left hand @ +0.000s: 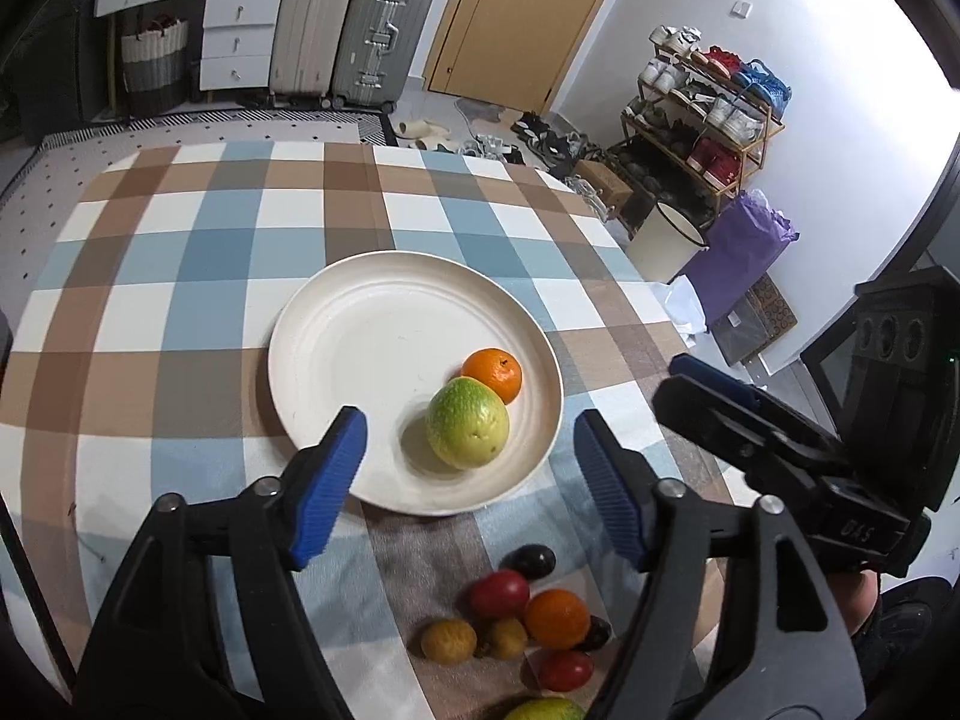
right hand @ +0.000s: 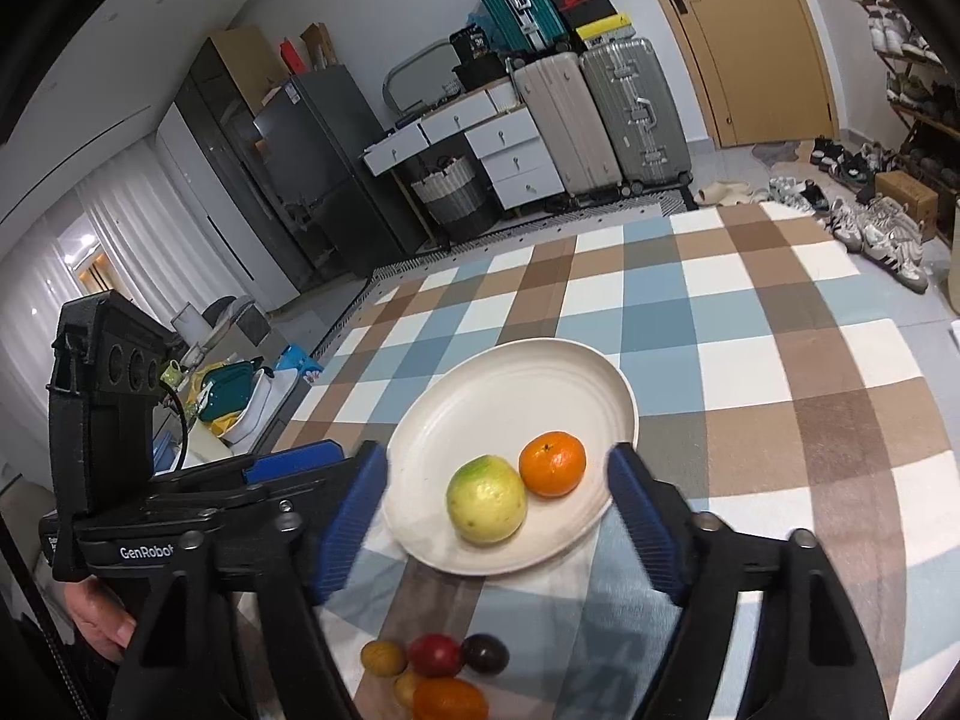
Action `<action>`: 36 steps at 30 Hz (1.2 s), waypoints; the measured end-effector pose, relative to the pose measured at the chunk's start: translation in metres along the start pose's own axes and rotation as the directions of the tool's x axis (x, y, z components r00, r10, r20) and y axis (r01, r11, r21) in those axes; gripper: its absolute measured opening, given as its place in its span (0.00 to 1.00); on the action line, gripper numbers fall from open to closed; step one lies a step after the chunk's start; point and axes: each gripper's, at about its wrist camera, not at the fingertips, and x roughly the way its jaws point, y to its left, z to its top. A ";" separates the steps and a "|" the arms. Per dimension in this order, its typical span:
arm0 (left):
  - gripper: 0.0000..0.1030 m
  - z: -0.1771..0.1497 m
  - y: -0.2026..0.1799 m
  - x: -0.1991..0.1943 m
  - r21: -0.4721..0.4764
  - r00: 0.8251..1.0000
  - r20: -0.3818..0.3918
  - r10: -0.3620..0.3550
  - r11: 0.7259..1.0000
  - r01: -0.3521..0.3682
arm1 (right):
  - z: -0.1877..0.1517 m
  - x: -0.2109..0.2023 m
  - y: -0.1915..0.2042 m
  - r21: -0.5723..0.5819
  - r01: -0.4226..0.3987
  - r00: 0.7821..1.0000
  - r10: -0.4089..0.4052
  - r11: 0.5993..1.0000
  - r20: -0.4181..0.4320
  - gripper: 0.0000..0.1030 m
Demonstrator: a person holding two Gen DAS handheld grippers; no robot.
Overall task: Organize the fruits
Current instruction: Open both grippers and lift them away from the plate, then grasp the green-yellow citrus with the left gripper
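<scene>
Left wrist view: the left gripper (left hand: pixel 468 456) hangs with jaws spread and empty over the near rim of the plate (left hand: pixel 336 324), where a green fruit (left hand: pixel 467 423) touches an orange (left hand: pixel 493 374); a greenish fruit (left hand: pixel 549 710) is cut off at the bottom edge beside the loose fruit pile (left hand: pixel 528 618). Right wrist view: the right gripper (right hand: pixel 498 516) is open too, nothing held, its arms hiding part of the pile; the far tablecloth (right hand: pixel 750 324) lies bare.
</scene>
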 end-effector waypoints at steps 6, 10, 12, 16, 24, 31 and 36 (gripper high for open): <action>0.80 -0.017 -0.007 -0.023 0.018 0.997 0.042 0.064 0.998 -0.064 | -0.011 -0.025 0.013 -0.031 0.022 0.999 -0.021 0.999 0.042 0.87; 0.84 -0.029 -0.010 -0.036 0.017 0.994 0.051 0.096 0.995 -0.097 | -0.019 -0.038 0.021 -0.046 0.023 0.998 -0.020 0.999 0.056 0.91; 0.90 -0.035 -0.009 -0.040 0.011 0.992 0.047 0.113 0.993 -0.114 | -0.023 -0.045 0.024 -0.049 0.016 0.998 -0.013 0.999 0.062 0.92; 0.97 -0.047 -0.007 -0.052 -0.003 0.989 0.070 0.127 0.992 -0.127 | -0.032 -0.057 0.031 -0.064 0.027 0.997 -0.022 0.998 0.080 0.93; 0.99 -0.075 -0.011 -0.074 0.004 0.986 0.087 0.145 0.989 -0.146 | -0.053 -0.083 0.043 -0.095 0.054 0.993 -0.044 0.994 0.111 0.95; 0.99 -0.107 -0.019 -0.082 0.031 0.992 0.057 0.116 0.993 -0.118 | -0.068 -0.103 0.055 -0.116 0.088 0.988 -0.071 0.989 0.141 0.99; 0.99 -0.127 -0.020 -0.083 0.027 0.993 0.041 0.112 0.993 -0.113 | -0.078 -0.112 0.056 -0.115 0.077 0.989 -0.062 0.990 0.135 0.99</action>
